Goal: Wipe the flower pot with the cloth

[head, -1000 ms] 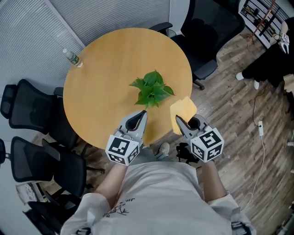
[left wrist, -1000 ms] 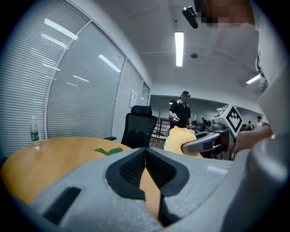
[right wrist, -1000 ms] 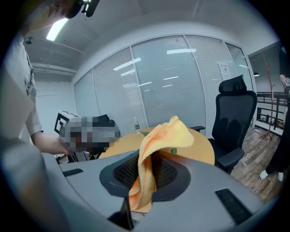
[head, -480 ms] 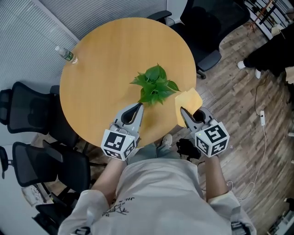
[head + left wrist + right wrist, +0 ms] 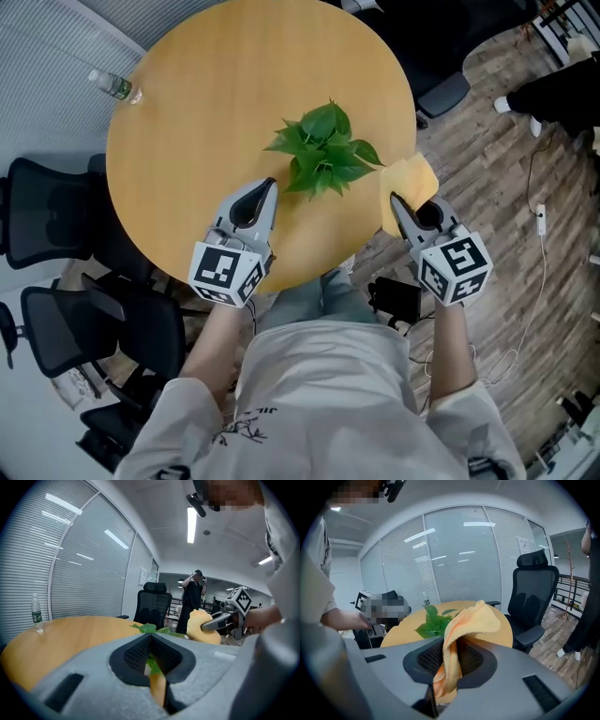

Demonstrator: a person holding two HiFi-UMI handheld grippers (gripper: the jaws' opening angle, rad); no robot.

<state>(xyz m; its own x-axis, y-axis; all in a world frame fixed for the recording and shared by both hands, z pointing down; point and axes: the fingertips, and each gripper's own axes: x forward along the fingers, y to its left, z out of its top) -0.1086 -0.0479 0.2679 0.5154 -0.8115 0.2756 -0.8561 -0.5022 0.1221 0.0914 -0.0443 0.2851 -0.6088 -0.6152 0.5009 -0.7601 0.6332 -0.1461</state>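
- Cloth (image 5: 410, 181) pinched in my right gripper's (image 5: 395, 201) jaws; left gripper's (image 5: 267, 187) jaws closed, empty.
- Beneath leaves (image 5: 323, 159), unseen, flower pot stands at nine o'clock from cloth.
- Wiping not begun; all left.

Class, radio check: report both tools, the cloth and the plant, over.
Left tool shut, empty, beside plant. Right tool shut on yellow cloth, plant's other side. Pot hidden under leaves.
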